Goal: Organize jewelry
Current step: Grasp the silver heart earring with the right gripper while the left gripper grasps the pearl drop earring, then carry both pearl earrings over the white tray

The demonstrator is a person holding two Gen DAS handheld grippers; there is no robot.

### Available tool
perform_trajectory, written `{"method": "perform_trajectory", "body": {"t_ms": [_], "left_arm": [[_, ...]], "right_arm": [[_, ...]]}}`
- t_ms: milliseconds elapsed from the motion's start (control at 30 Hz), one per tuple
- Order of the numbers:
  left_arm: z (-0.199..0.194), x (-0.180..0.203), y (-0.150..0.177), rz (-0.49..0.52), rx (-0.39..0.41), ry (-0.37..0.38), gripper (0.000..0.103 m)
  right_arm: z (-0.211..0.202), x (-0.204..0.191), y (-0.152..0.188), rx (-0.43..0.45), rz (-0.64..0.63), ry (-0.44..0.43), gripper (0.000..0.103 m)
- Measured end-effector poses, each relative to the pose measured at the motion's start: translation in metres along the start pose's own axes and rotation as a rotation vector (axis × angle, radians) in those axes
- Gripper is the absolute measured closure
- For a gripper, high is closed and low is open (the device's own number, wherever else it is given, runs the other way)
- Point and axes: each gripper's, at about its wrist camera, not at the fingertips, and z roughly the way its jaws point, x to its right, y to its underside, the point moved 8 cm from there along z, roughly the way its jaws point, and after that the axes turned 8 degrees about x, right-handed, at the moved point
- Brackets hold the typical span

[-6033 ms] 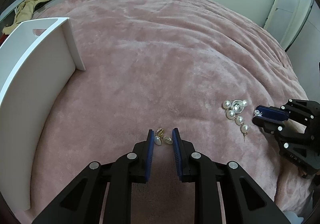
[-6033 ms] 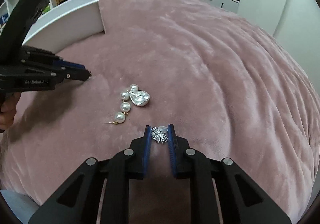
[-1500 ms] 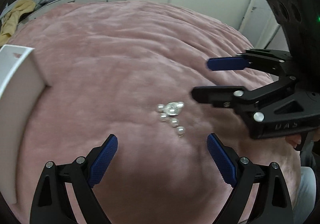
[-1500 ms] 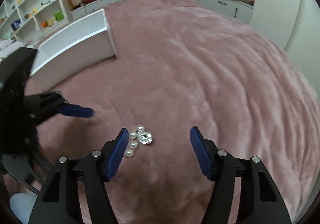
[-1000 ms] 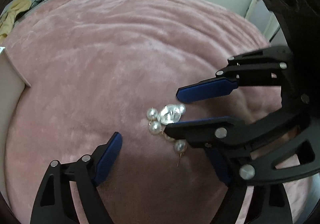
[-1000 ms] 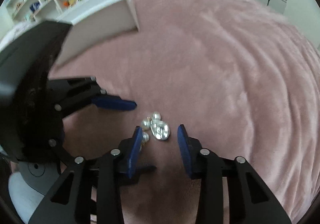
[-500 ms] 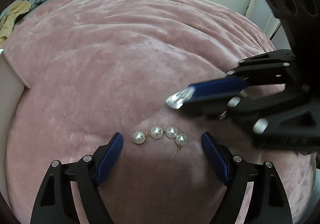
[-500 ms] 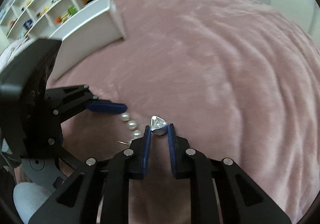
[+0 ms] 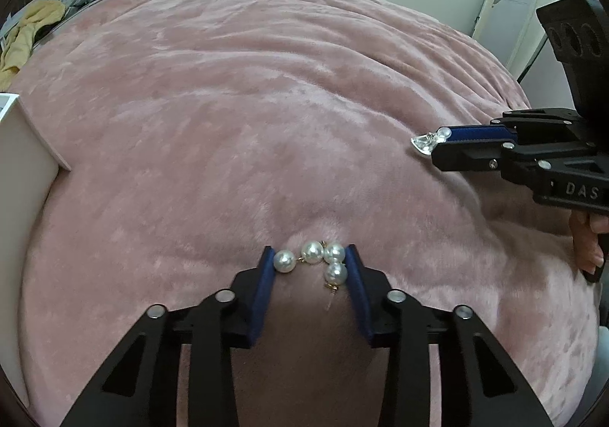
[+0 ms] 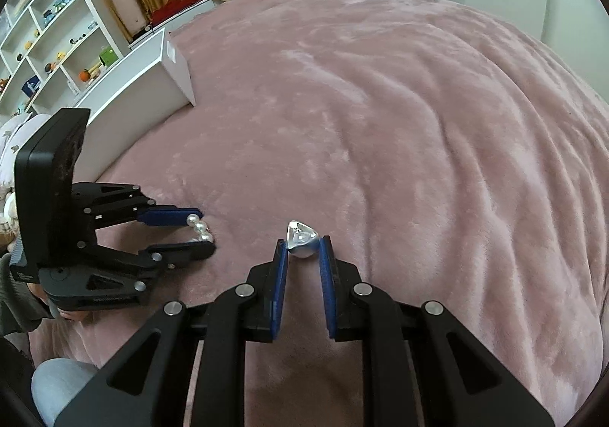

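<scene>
Near the middle of the pink bed [image 9: 266, 103], the left tool [image 9: 309, 264] pinches a pearl strand [image 9: 319, 260] crosswise, one pearl and its hook hanging loose between the pads. Over to the right, the right tool [image 10: 303, 248] grips a silver stud [image 10: 301, 238] by its tip only. Either piece could slip out on the way to the white box [image 10: 148, 92] far left and sink into the plush; the dangling hook may snag fibres
</scene>
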Motion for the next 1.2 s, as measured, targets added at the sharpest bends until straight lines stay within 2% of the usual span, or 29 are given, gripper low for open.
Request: {"method": "perform_trajectory", "body": {"t_ms": [167, 367, 867, 1200], "left_arm": [[-0.005, -0.005, 0.0, -0.008, 0.002, 0.001, 0.079], [-0.01, -0.007, -0.003, -0.002, 0.005, -0.003, 0.086], [-0.025, -0.014, -0.009, -0.01, 0.028, -0.013, 0.087], [-0.068, -0.022, -0.044, -0.027, 0.11, -0.014, 0.087]], "right_arm": [[0.001, -0.008, 0.0, 0.011, 0.006, 0.004, 0.085], [-0.004, -0.008, 0.001, 0.021, 0.012, 0.006, 0.086], [-0.02, -0.007, -0.004, 0.052, 0.028, 0.017, 0.085], [-0.036, -0.011, -0.015, 0.065, 0.008, 0.041, 0.085]]}}
